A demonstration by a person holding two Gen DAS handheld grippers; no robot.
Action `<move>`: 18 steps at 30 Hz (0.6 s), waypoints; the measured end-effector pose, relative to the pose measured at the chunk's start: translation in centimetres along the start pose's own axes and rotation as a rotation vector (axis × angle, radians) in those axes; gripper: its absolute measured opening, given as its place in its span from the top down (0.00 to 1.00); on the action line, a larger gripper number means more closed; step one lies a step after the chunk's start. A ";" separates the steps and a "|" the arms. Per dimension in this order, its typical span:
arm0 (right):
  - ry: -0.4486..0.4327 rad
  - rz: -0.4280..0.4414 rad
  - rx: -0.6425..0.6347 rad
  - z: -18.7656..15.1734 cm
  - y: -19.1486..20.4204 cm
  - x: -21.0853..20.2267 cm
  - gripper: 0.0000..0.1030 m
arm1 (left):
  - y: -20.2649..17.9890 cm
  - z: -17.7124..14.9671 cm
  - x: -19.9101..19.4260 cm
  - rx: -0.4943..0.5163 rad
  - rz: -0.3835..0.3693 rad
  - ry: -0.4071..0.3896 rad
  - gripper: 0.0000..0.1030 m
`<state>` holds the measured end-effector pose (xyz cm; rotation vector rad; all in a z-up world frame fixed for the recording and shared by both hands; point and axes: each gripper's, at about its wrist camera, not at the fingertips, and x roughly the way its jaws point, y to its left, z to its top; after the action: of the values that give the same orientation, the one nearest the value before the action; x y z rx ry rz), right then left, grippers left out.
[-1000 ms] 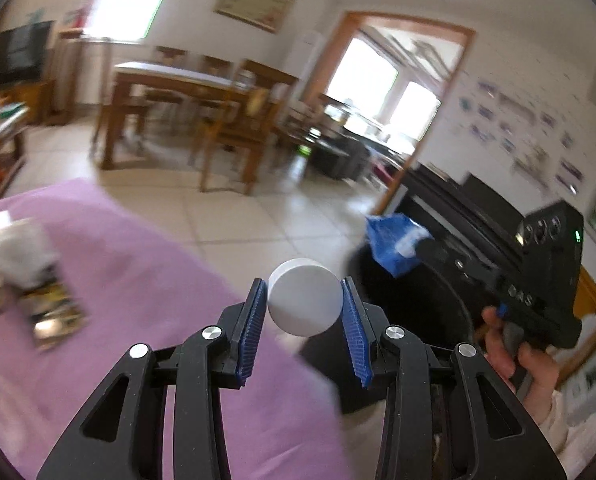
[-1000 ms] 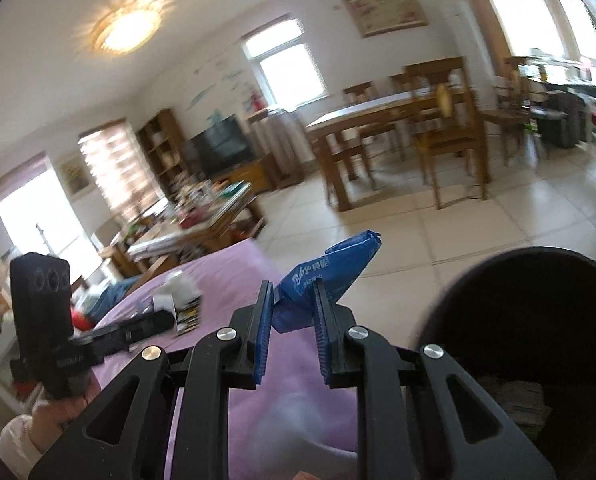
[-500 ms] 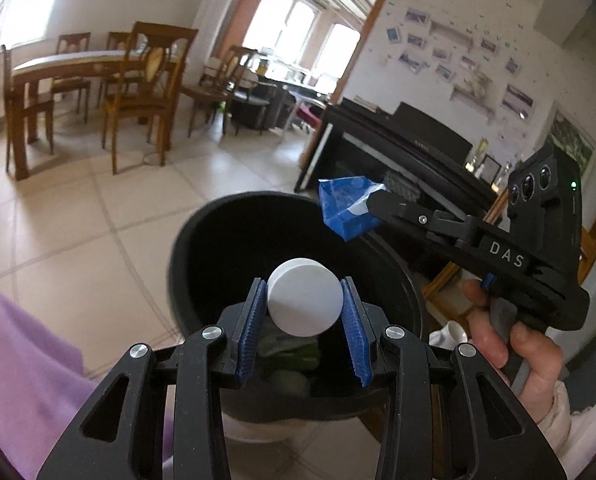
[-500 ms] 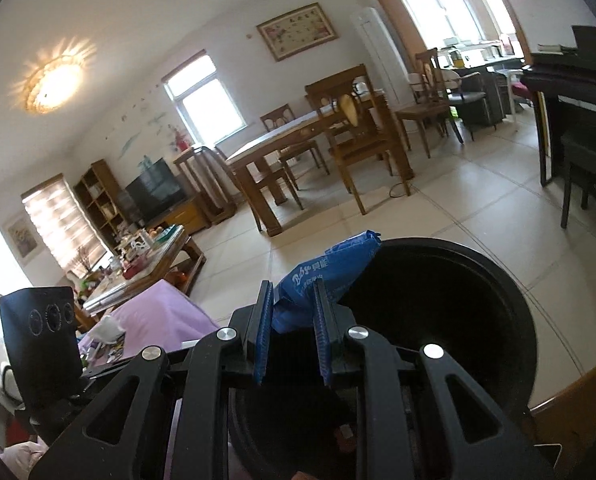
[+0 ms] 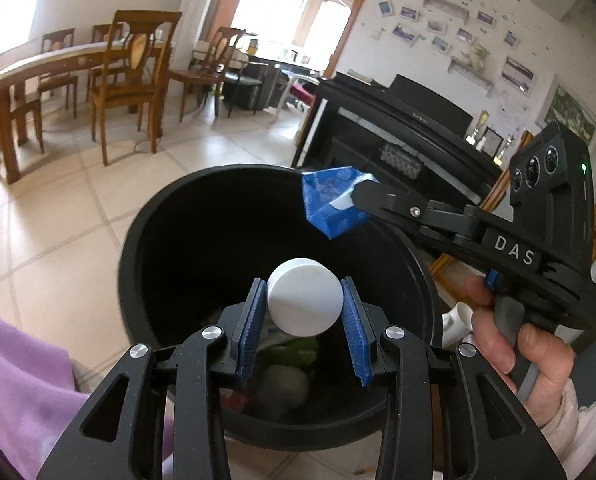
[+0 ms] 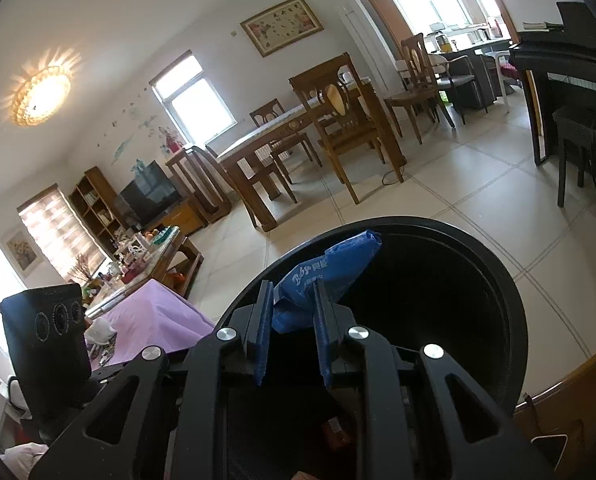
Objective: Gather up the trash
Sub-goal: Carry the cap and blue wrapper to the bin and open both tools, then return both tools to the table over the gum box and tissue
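Observation:
A round black trash bin (image 5: 138,248) stands on the tiled floor with several scraps at its bottom. My left gripper (image 5: 304,300) is shut on a white round cap (image 5: 305,298) and hovers over the bin's near side. My right gripper (image 6: 292,300) is shut on a crumpled blue wrapper (image 6: 326,276). In the left wrist view that blue wrapper (image 5: 330,204) hangs over the bin's far right rim, with a hand (image 5: 534,352) on the right gripper's handle. The bin (image 6: 478,264) fills the lower right wrist view.
A purple cloth (image 5: 14,384) covers a table edge at lower left, also purple cloth (image 6: 154,316) with clutter beyond. A black piano (image 5: 398,136) stands behind the bin. A wooden dining table (image 5: 66,60) with chairs is farther off across the tiled floor.
Both grippers swung away from the purple table to above the bin and tilted down. The cap and the blue wrapper stayed gripped. In the last half second they crept slightly closer over the bin.

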<state>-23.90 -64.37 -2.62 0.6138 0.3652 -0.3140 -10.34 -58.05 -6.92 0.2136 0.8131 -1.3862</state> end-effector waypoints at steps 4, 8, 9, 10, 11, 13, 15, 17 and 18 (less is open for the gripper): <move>-0.005 -0.003 0.013 0.2 0.2 -0.2 0.78 | -0.9 0.3 0.4 0.027 -0.010 0.015 0.63; 0.007 0.007 0.019 0.2 0.1 -0.4 0.45 | -1.9 0.0 0.4 0.065 0.001 0.027 0.42; 0.007 0.005 0.018 0.2 0.1 -0.4 0.30 | -2.0 -0.1 0.2 0.074 0.019 0.016 0.20; -0.001 -0.003 0.019 0.2 0.1 -0.6 0.09 | -2.1 0.0 -0.2 0.079 0.034 0.000 0.08; -0.014 -0.005 0.018 0.1 0.2 -0.8 0.07 | -2.2 -0.1 -0.8 0.088 0.053 -0.029 0.06; -0.020 -0.013 0.003 0.1 0.4 -1.0 0.07 | -2.4 0.0 -1.6 0.101 0.068 -0.054 0.05; -0.016 -0.027 -0.009 0.1 0.4 -0.8 0.05 | -2.3 0.1 -2.2 0.102 0.084 -0.061 0.05; -0.009 -0.028 -0.008 0.1 0.4 -0.7 0.05 | -2.2 0.1 -2.9 0.096 0.094 -0.072 0.05; -0.007 -0.030 -0.008 0.0 0.5 -0.7 0.05 | -2.1 0.0 -3.1 0.093 0.094 -0.077 0.05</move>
<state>-24.32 -63.88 -2.06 0.6000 0.3686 -0.3433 -12.19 -56.06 -4.30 0.2659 0.6679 -1.3361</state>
